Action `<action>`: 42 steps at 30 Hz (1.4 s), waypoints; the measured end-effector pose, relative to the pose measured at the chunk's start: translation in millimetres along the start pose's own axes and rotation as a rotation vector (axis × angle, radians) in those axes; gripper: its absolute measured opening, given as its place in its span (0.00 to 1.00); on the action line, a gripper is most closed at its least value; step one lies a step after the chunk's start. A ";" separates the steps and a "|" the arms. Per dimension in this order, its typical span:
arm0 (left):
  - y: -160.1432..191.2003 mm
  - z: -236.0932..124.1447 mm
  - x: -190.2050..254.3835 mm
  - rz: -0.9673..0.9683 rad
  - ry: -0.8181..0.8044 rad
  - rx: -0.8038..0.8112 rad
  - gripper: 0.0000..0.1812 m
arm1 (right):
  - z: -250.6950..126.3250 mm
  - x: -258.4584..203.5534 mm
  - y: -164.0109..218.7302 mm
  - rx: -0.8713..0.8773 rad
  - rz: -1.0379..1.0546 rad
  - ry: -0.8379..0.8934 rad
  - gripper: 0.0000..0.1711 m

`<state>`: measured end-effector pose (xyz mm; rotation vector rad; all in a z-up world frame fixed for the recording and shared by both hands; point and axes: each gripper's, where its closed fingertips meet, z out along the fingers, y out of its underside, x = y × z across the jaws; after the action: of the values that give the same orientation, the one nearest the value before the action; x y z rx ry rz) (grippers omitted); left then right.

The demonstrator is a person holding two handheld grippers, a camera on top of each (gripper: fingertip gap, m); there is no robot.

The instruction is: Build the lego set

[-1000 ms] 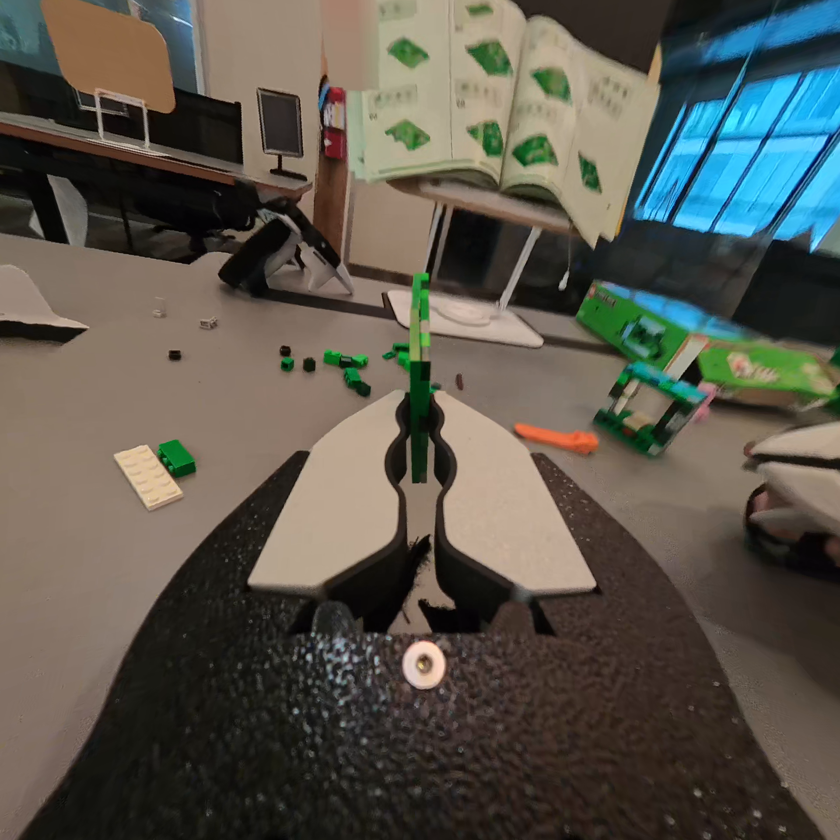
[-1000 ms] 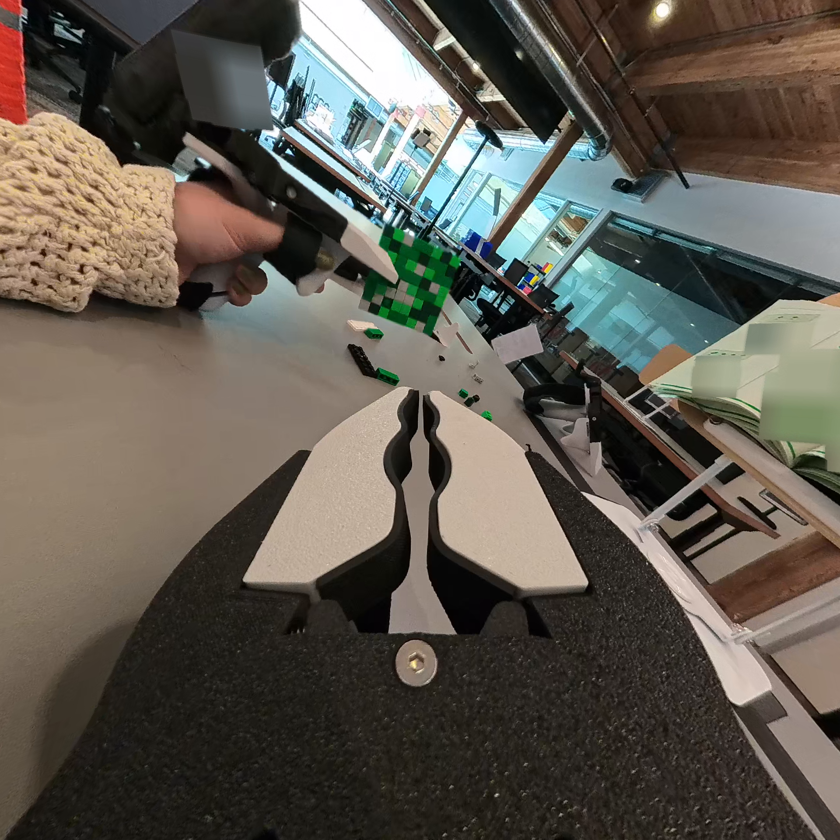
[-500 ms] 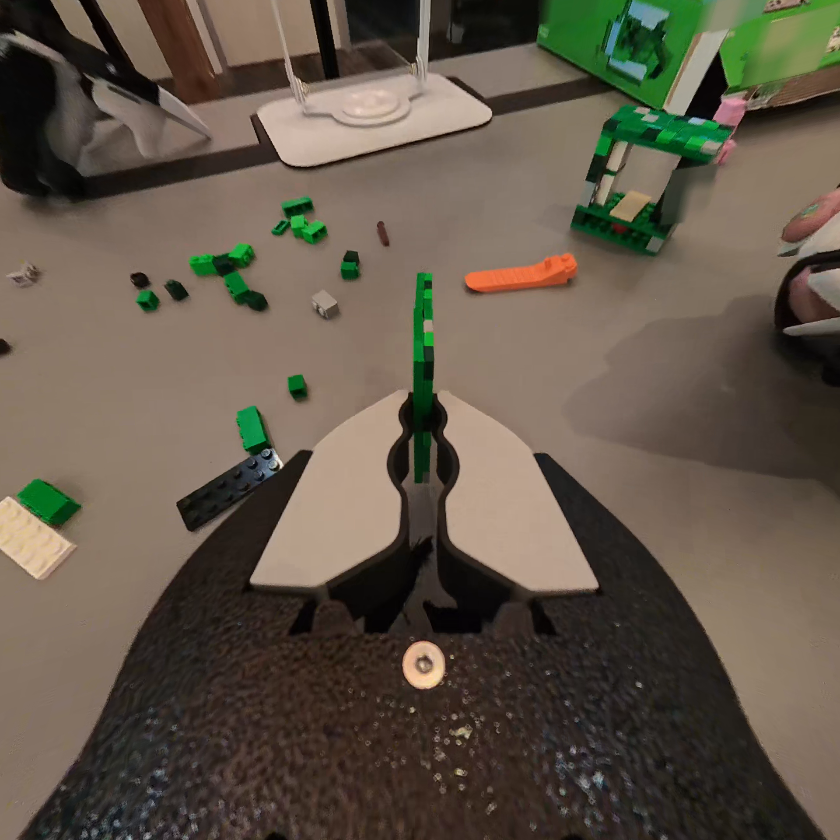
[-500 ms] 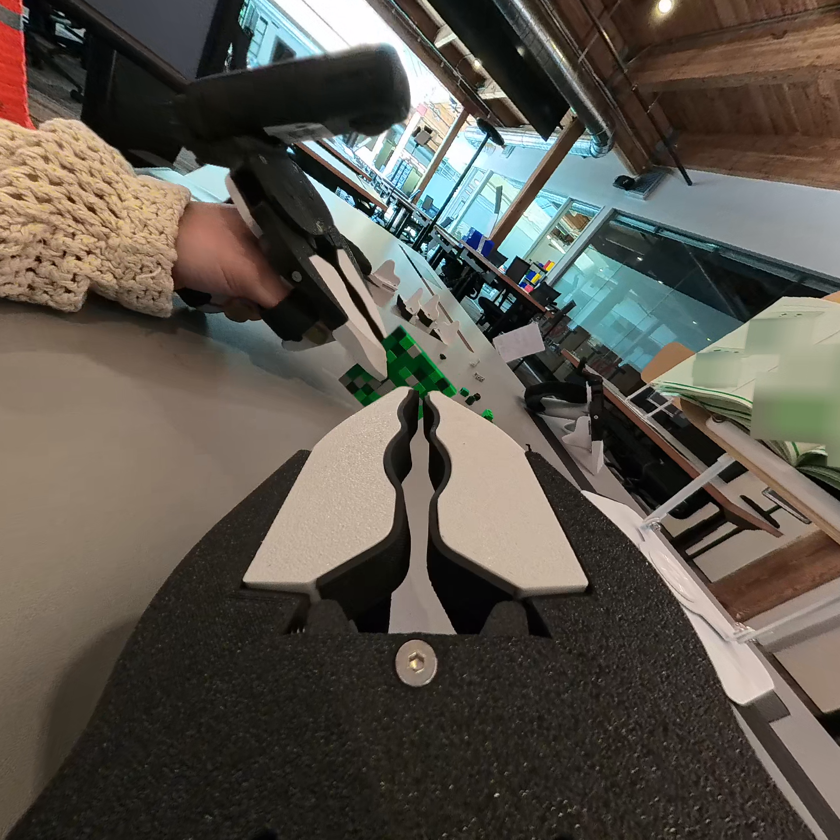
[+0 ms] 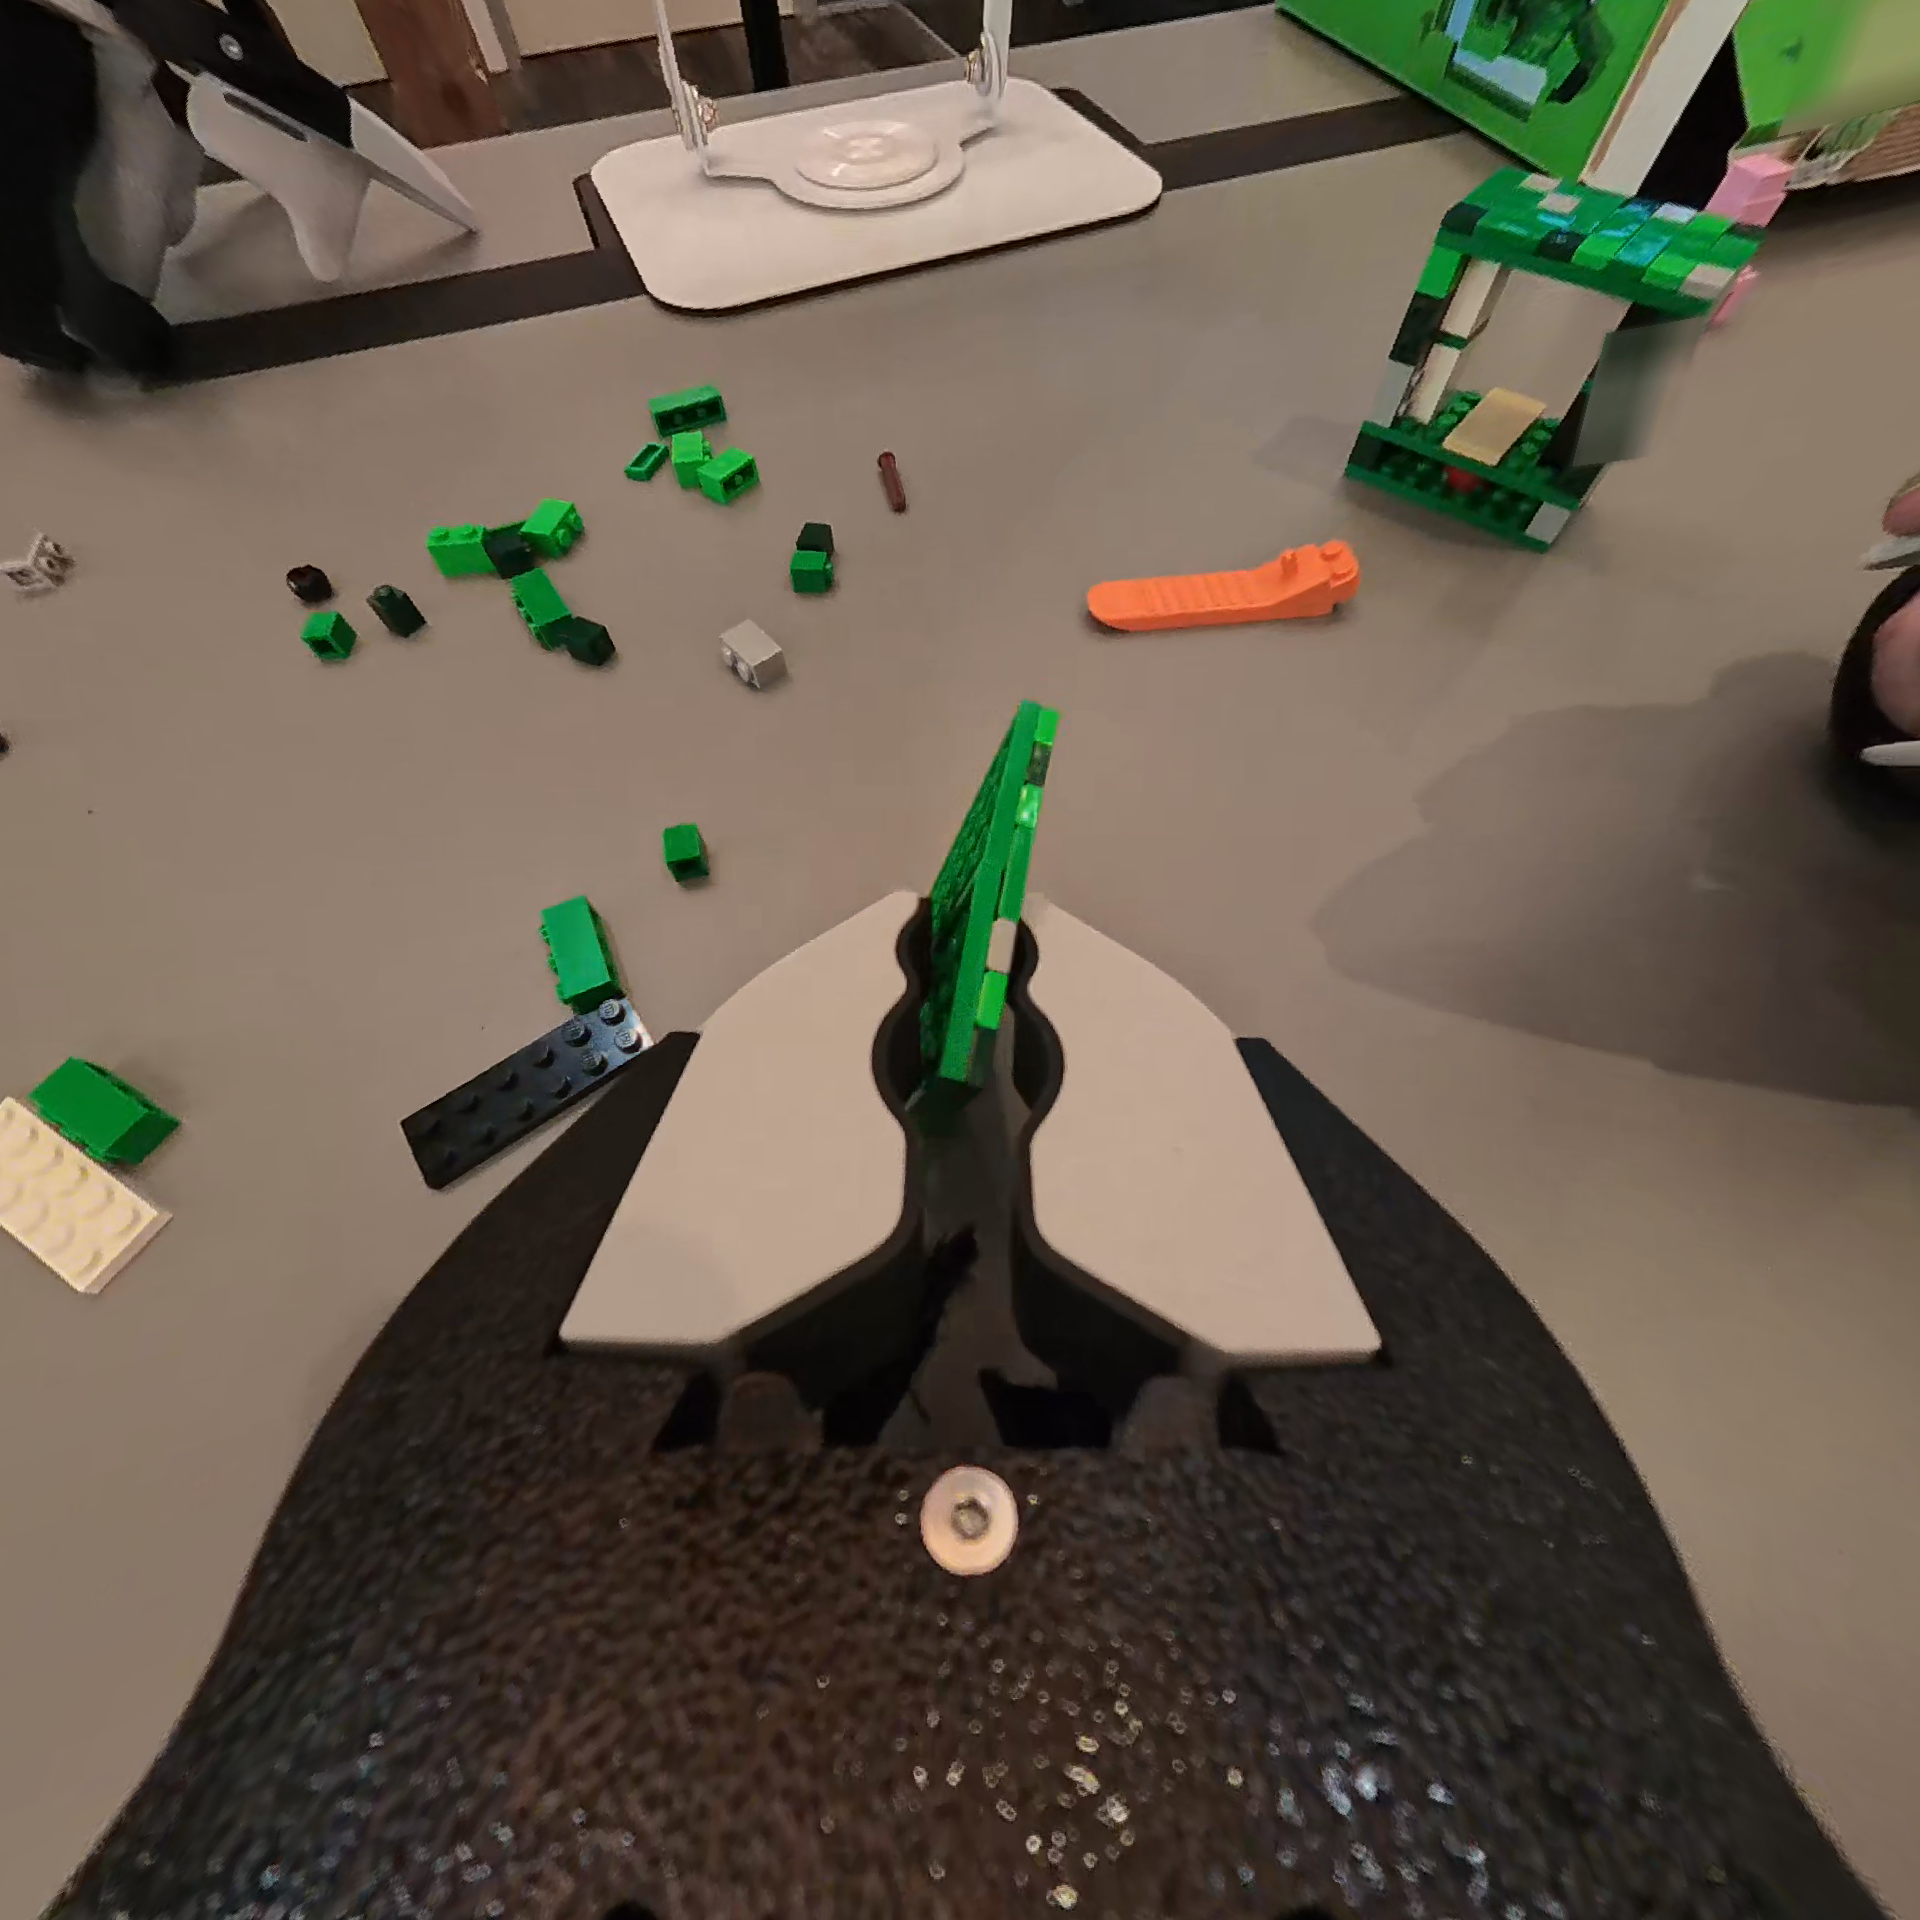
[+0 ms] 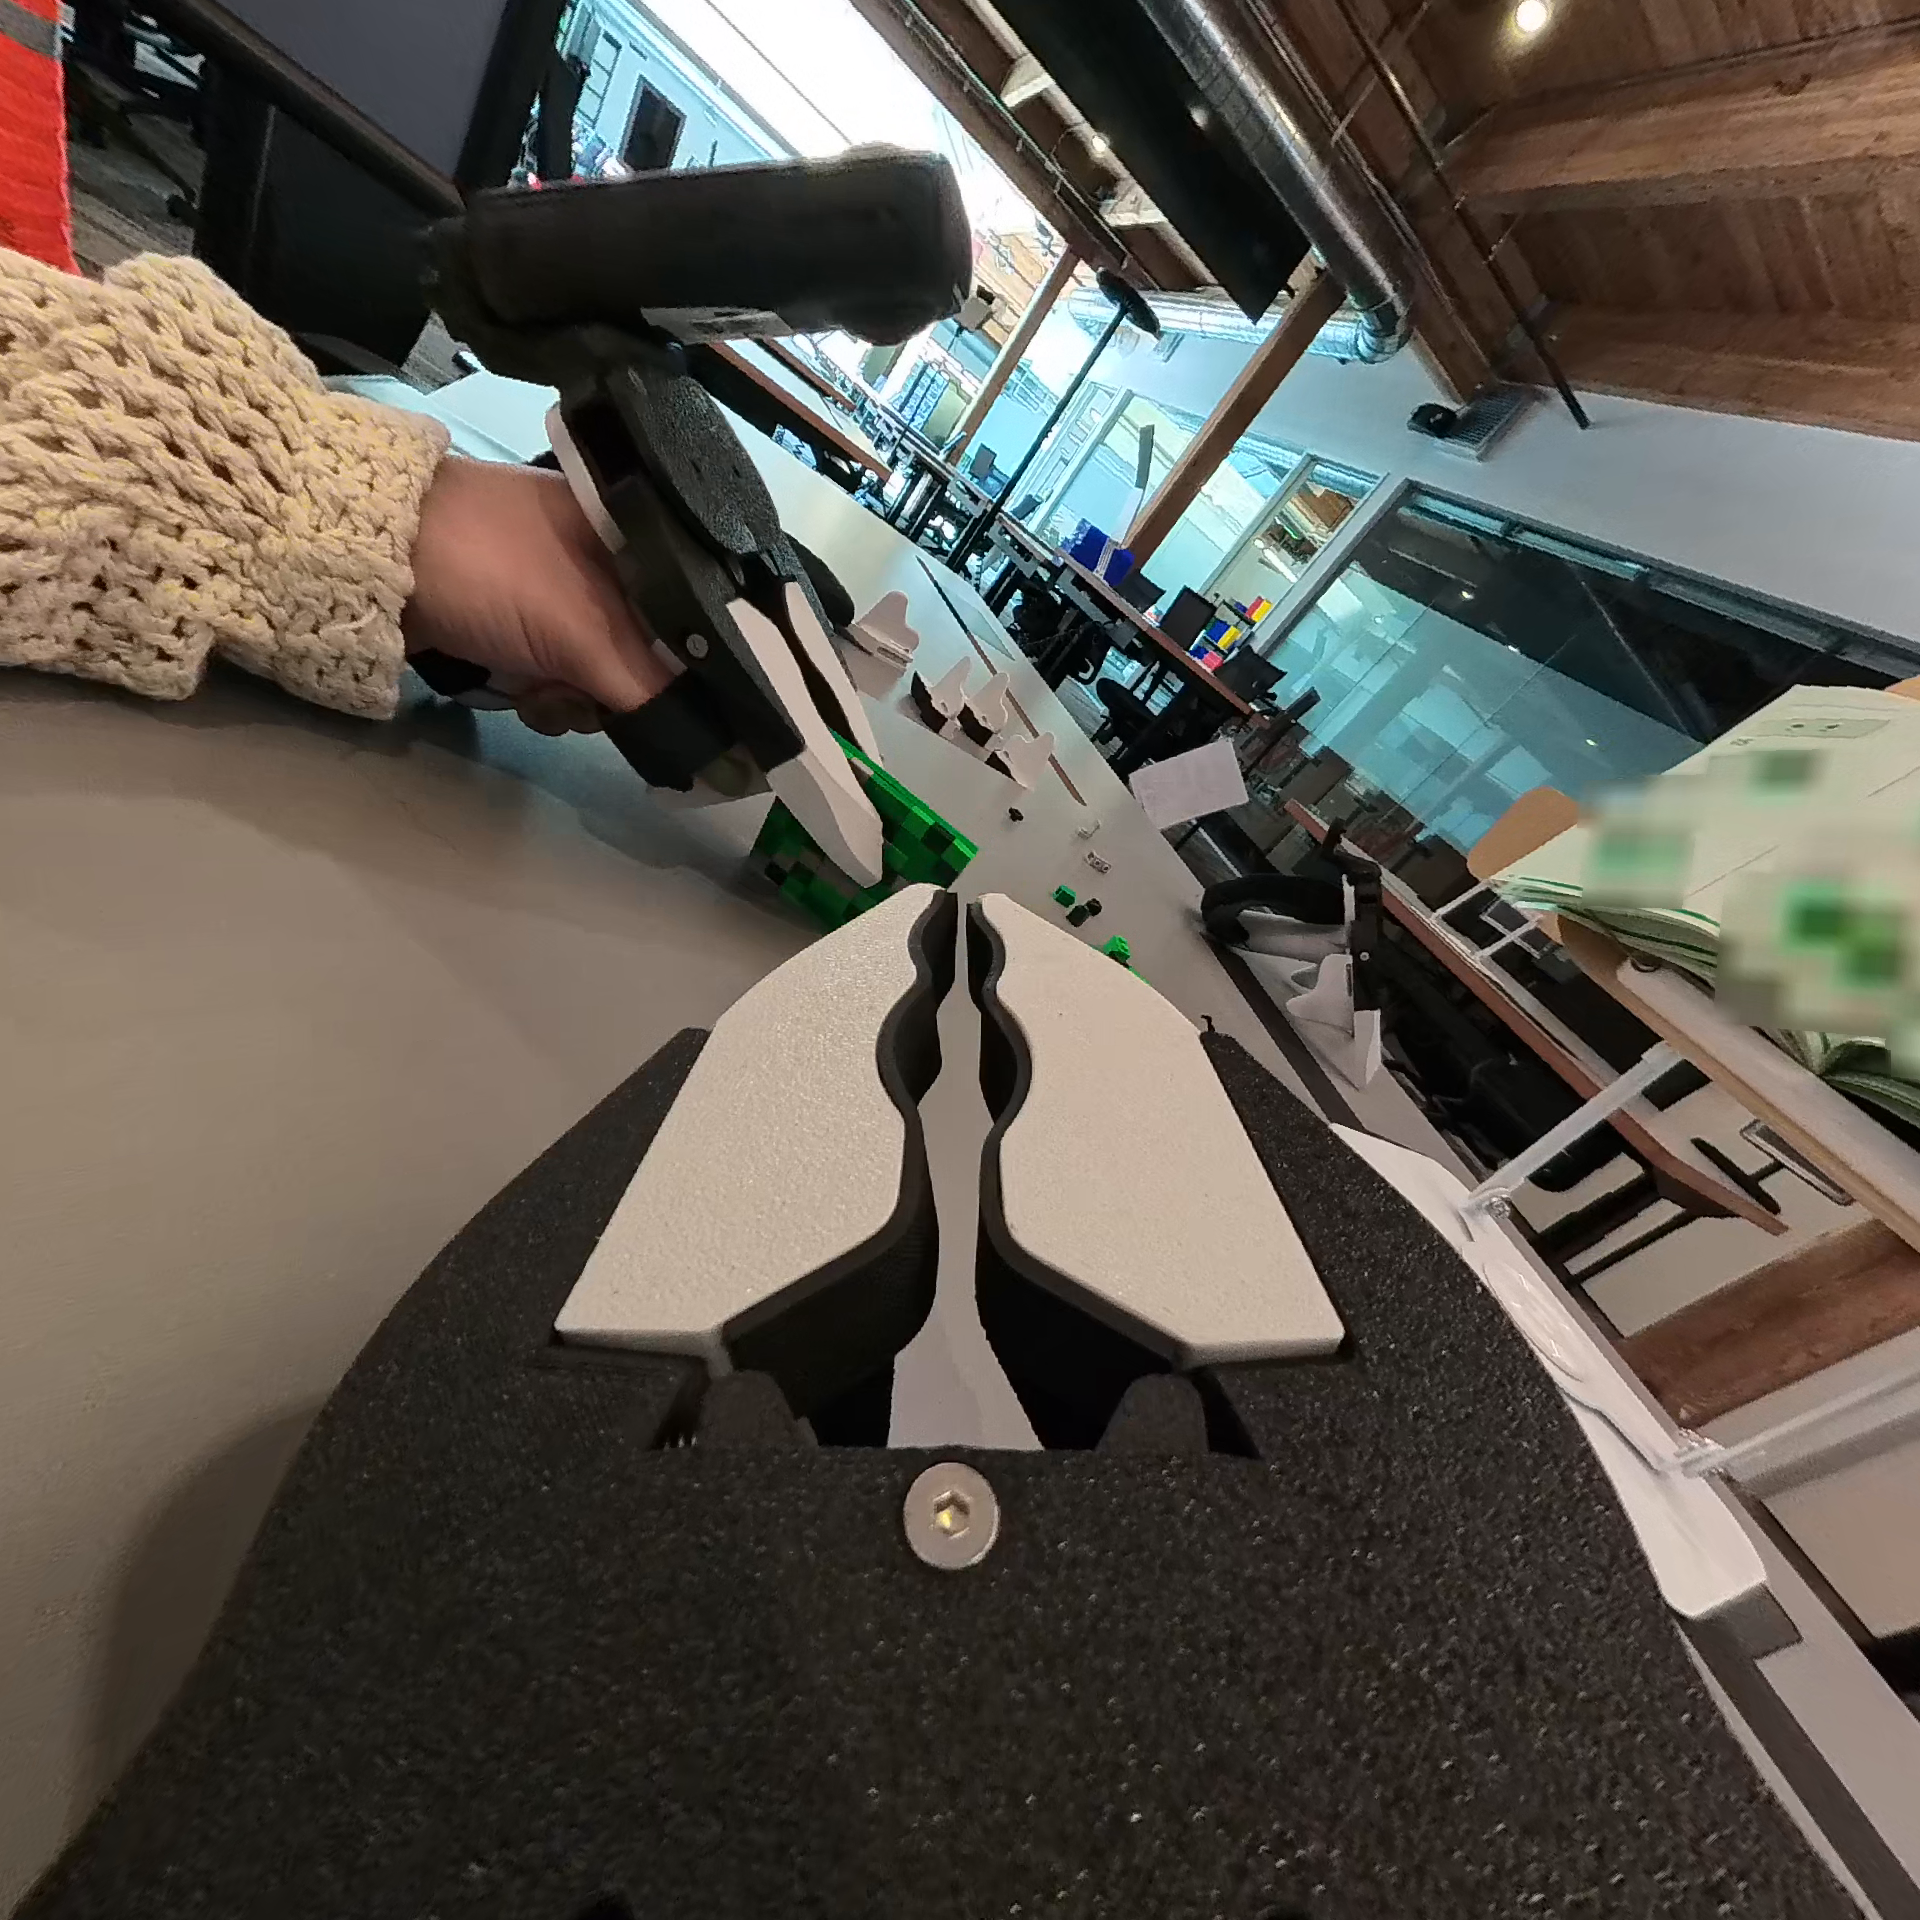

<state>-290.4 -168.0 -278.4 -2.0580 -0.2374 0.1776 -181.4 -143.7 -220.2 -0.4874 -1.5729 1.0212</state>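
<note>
The left hand-held gripper point(image 5: 971, 914) is clamped on a flat green Lego panel point(image 5: 987, 904), which stands on edge between its white fingers point(image 5: 790, 1091) and leans a little to the right, its far end sticking out past the fingertips above the grey tabletop point(image 5: 1558, 1247). In the right wrist view the same panel point(image 6: 914, 842) shows its checkered green and black face, low over the tabletop, with a person's hand point(image 6: 520, 613) and cream knit sleeve point(image 6: 187, 488) behind the left hand-held gripper point(image 6: 847, 821).

The right hand-held gripper point(image 6: 961, 904) holds nothing; its fingers are drawn together with only a thin slit between the tips.

Loose green bricks point(image 5: 540, 571) lie scattered on the tabletop ahead and to the left, among them 1 small grey brick point(image 5: 751, 652) and a small brown peg point(image 5: 891, 481). Nearer the left gripper's left side lies a black studded plate point(image 5: 520, 1091) with a green brick point(image 5: 577, 951) touching its far end. At the left edge a cream plate point(image 5: 62, 1195) sits with another green brick point(image 5: 99, 1107) against it. An orange brick separator point(image 5: 1221, 592) lies ahead to the right. Beyond it stands a partly built green Lego frame point(image 5: 1538, 353), open in the middle, with a tan tile inside its base. A white stand base point(image 5: 873, 197) sits at the far edge of the tabletop, and a green box point(image 5: 1507, 62) lies in the far right corner.
</note>
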 end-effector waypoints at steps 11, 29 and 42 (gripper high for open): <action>-9.6 -9.7 -1.8 -0.007 -0.010 0.094 0.05 | 0.4 -1.3 0.0 -0.001 -0.007 -0.006 0.01; -12.3 -14.0 -7.2 -0.084 0.008 0.128 0.03 | 0.3 -1.8 0.1 -0.002 -0.010 -0.008 0.01; -13.0 -15.3 -5.4 -0.071 0.010 0.136 0.03 | 0.4 -2.4 0.2 -0.003 -0.011 -0.011 0.01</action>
<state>-293.4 -176.3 -259.6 -1.9120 -0.2839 0.1357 -181.1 -145.6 -221.7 -0.4750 -1.5851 1.0149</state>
